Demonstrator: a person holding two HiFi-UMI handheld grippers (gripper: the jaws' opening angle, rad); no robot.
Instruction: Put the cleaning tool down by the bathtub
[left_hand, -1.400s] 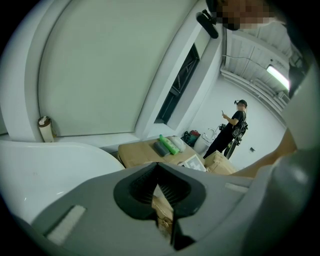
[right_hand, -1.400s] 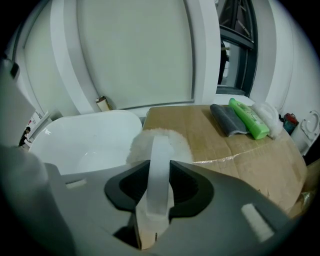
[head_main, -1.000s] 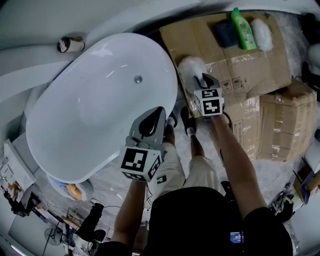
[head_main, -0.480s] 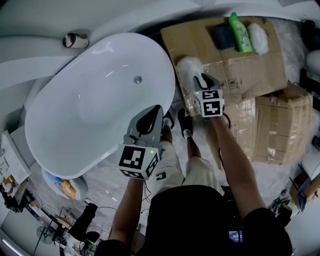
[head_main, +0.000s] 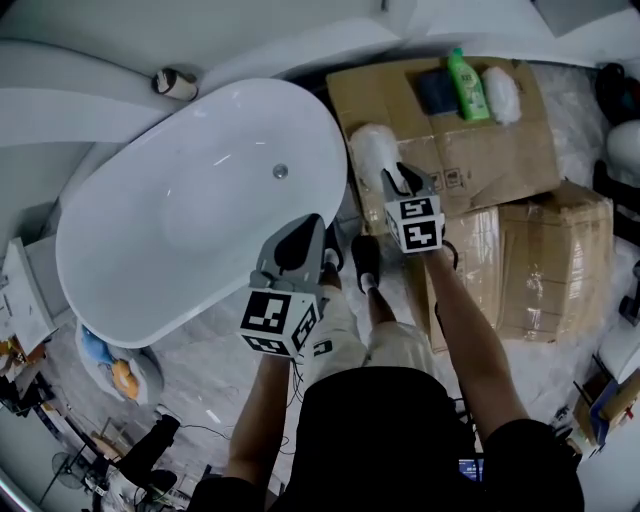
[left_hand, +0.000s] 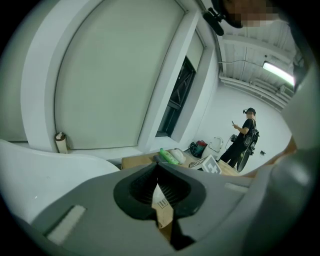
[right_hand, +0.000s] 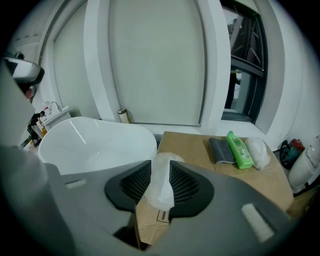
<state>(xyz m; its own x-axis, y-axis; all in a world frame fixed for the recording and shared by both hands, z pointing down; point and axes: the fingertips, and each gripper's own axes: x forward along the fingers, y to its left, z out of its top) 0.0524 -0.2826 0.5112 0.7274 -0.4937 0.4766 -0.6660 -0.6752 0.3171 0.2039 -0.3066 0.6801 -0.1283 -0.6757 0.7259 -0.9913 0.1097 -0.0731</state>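
Observation:
The cleaning tool (head_main: 371, 152) is a white fluffy duster. It lies over the flat cardboard (head_main: 480, 160), just right of the white bathtub (head_main: 180, 210) rim. My right gripper (head_main: 399, 180) is shut on its near end. In the right gripper view the tool (right_hand: 161, 182) runs up between the two dark pads, with the bathtub (right_hand: 90, 145) to the left. My left gripper (head_main: 299, 235) hangs over the tub's near right rim, shut and holding nothing. In the left gripper view the left gripper (left_hand: 158, 172) shows its jaws closed.
At the cardboard's far end lie a green bottle (head_main: 463, 85), a dark sponge (head_main: 435, 92) and a white fluffy pad (head_main: 503, 93). A closed cardboard box (head_main: 555, 260) stands to the right. A small roll (head_main: 173, 82) sits on the ledge behind the tub. A person (left_hand: 243, 137) stands far off.
The head view has shifted, so everything sits slightly lower in frame. The right gripper still holds the duster over the cardboard by the tub rim. The left gripper has hardly moved.

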